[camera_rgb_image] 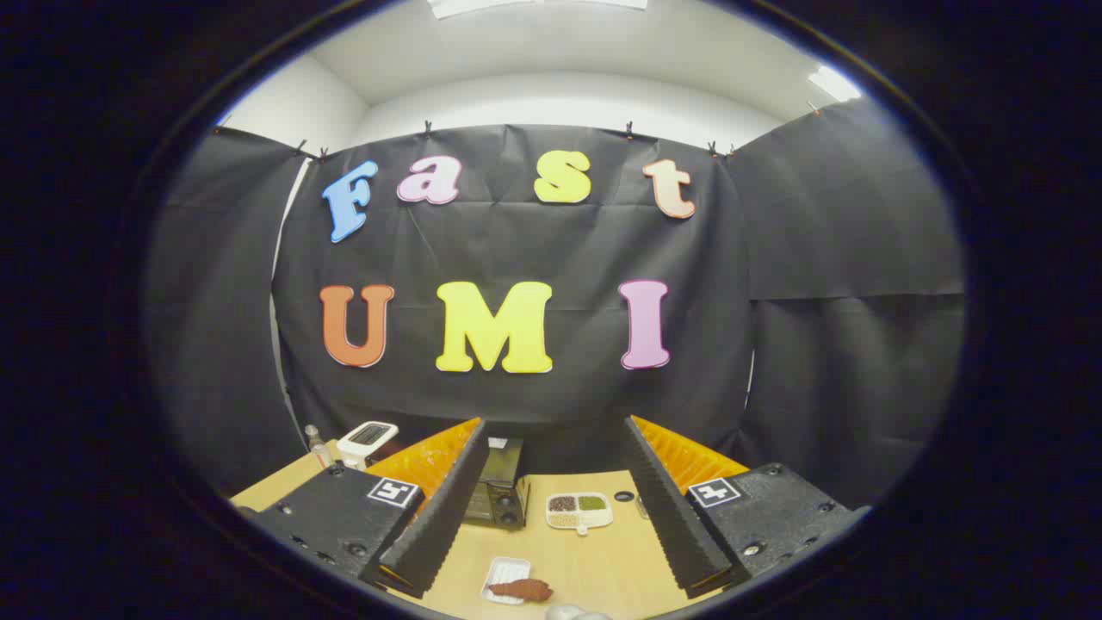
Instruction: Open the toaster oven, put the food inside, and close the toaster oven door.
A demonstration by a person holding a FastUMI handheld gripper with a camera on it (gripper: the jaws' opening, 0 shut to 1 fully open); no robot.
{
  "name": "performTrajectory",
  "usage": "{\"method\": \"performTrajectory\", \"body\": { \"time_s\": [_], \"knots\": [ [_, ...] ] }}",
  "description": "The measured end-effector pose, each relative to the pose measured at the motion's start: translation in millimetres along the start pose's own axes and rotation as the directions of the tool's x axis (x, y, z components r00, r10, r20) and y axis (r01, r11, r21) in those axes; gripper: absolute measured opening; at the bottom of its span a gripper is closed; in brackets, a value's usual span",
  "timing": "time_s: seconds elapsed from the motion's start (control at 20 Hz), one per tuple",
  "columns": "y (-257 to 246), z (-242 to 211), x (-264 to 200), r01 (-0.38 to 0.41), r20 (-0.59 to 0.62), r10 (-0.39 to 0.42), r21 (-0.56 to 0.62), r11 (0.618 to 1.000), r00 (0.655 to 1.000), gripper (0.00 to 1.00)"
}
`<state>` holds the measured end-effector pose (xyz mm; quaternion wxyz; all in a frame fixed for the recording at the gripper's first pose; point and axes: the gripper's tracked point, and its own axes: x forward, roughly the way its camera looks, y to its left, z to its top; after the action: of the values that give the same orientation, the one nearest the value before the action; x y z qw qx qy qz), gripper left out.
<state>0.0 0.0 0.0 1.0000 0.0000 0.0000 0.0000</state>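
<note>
gripper hovering with fingers spread wide, holding nothing; toaster oven lying ahead at eleven o'clock, door seemingly shut. approach squarely toward its door handle, advisably.

The gripper is wide open. Its two fingers are far apart and nothing is between them. They hold nothing and touch nothing. The fingers point forward and a little down, up in the air above the table.
</note>
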Motion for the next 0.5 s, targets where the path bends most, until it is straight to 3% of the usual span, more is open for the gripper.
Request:
{"method": "performTrajectory", "body": {
  "time_s": [0.5],
  "knots": [
    [16.4,-4.3,4.9,0.012,-0.018,-0.012,-0.016,1.000,1.000,0.99]
  ]
}}
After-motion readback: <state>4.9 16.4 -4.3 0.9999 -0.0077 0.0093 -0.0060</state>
